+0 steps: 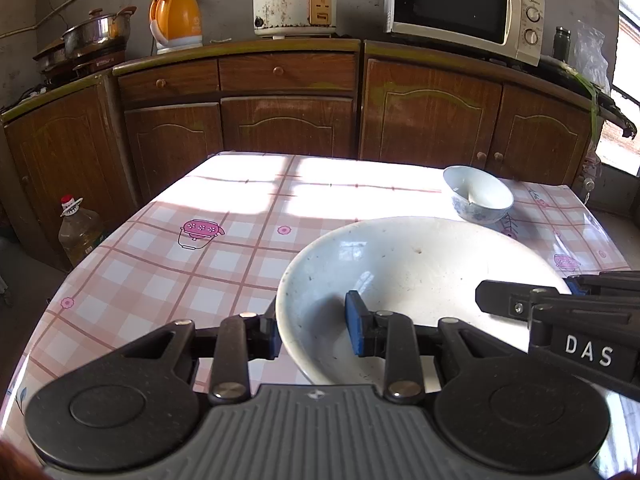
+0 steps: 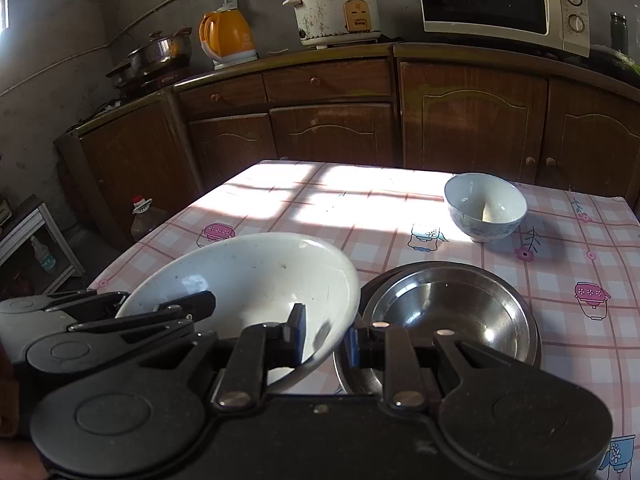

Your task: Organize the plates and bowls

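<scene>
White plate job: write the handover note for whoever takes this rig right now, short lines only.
Left gripper: jaws straddle the near-left rim of the white plate, one pad inside, one outside; a full clamp cannot be confirmed.
Right gripper: straddles the plate's right rim the same way.
The plate looks tilted in the right wrist view, beside the steel bowl, which sits nested in another steel dish.
The blue-patterned bowl stands alone farther back on the table.
Done: the steel pieces are nested.
Left: place the plate, then probably bring in the patterned bowl.
</scene>
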Tool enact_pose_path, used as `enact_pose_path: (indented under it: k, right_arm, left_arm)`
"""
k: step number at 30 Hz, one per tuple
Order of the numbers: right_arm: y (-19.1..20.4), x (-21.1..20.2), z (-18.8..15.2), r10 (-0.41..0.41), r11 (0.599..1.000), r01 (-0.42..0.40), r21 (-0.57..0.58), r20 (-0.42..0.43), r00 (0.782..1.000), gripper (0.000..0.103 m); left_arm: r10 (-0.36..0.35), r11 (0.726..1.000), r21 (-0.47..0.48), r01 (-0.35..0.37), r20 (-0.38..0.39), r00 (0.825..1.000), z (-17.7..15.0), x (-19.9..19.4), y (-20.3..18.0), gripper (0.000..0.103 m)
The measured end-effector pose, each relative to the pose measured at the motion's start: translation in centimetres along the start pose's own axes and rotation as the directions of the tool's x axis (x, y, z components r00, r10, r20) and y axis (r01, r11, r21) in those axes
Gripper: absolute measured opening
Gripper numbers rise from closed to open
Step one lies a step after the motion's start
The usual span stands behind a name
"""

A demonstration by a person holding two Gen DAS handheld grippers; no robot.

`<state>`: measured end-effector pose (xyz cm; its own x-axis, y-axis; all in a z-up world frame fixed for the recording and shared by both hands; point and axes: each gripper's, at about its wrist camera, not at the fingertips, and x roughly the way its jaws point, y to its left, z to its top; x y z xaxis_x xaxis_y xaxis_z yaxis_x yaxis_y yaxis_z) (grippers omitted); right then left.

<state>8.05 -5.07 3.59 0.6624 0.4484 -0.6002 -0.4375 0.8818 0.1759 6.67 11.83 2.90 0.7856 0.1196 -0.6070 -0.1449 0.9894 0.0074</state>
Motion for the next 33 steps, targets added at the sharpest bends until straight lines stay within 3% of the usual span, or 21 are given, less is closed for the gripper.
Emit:
enact_pose_path:
  k: [33]
  right_arm:
    - [-4.0, -3.8, -1.3, -0.082, 0.995, 0.080, 0.063, 0.022, 0.996, 0.027]
  left_arm:
    - [-0.085, 0.996, 0.038, 0.085, 0.002, 0.996, -0.2, -0.5, -4.6, 0.033]
